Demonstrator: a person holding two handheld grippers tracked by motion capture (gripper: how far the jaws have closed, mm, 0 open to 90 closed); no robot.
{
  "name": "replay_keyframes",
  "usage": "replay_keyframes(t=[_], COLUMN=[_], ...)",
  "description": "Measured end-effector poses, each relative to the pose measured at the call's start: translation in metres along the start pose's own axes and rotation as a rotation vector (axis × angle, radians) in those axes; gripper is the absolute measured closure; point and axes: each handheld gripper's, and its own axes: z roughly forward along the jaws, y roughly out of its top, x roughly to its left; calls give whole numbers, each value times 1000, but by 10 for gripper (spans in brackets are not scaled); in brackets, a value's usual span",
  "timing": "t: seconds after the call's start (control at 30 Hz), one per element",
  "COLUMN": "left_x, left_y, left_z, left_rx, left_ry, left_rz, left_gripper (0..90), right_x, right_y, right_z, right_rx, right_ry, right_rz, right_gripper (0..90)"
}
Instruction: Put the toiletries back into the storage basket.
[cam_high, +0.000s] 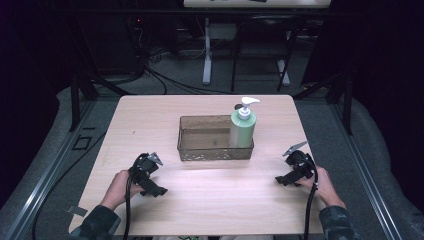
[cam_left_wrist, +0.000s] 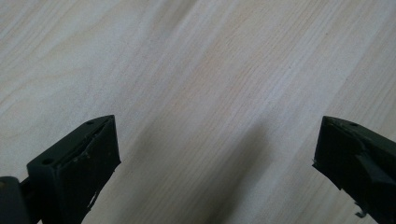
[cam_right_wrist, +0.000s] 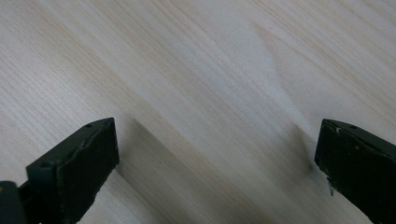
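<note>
A green pump bottle (cam_high: 243, 127) with a white pump head stands upright in the right end of a clear brownish plastic bin (cam_high: 200, 150) at the middle of the light wooden table (cam_high: 210, 200). My left gripper (cam_high: 154, 191) rests low near the table's front left, held by a hand, apart from the bin. Its jaws stand wide open over bare wood (cam_left_wrist: 210, 93), nothing between them. My right gripper (cam_high: 284, 180) sits at the front right, also apart from the bin. Its fingers (cam_right_wrist: 79, 163) are spread wide over bare wood.
Beyond the table's far edge lie dark floor, cables (cam_high: 165, 80) and the white legs of another table (cam_high: 207, 50). Metal rails (cam_high: 45, 170) run along the floor on both sides. Bare table surface lies between the grippers and in front of the bin.
</note>
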Motion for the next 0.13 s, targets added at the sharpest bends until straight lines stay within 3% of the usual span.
replay_keyframes(t=[0.13], left_x=[0], left_y=[0], left_z=[1], left_rx=[3], left_ry=[-4], left_rz=[0], left_gripper=[0], right_x=[-3], right_y=[-3], right_z=[1], right_rx=[-2], right_ry=[4], right_rz=[15], right_gripper=[0])
